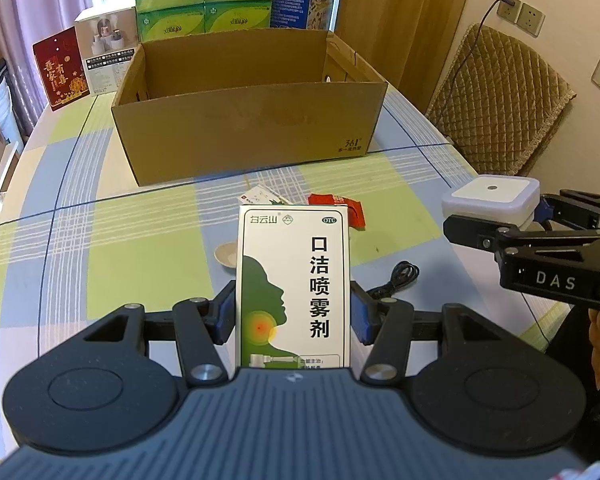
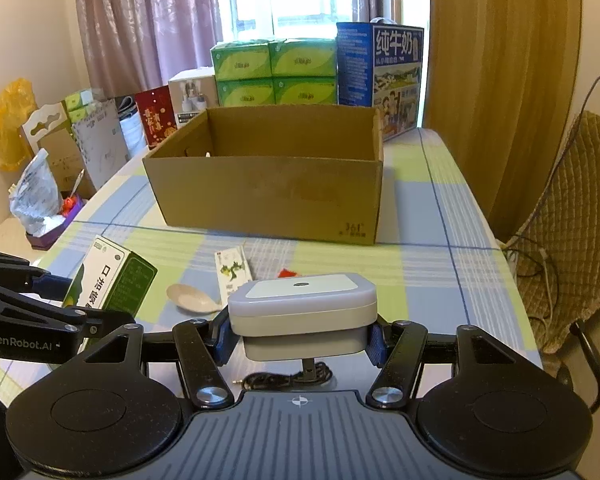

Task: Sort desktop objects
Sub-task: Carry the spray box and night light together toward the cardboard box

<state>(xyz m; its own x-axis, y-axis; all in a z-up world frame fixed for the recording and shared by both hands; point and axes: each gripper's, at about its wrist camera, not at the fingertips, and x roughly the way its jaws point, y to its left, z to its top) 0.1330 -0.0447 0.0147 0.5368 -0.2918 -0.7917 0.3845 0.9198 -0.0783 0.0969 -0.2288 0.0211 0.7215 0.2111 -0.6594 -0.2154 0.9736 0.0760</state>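
The left gripper (image 1: 293, 312) is clamping the spray box (image 1: 294, 284); the right gripper (image 2: 300, 338) is pinching the white night light (image 2: 302, 304), both near the cardboard box (image 1: 244, 136). Spoon (image 2: 190, 298), cable (image 2: 284, 378) and packets are waiting on the table (image 1: 100, 240).

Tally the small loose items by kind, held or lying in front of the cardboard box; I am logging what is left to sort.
White-and-green spray medicine box, held in the left gripper: 1
White square plug-in night light, held in the right gripper: 1
Beige spoon: 1
Small white printed packet: 1
Red wrapper: 1
Black coiled cable: 1
Total: 6
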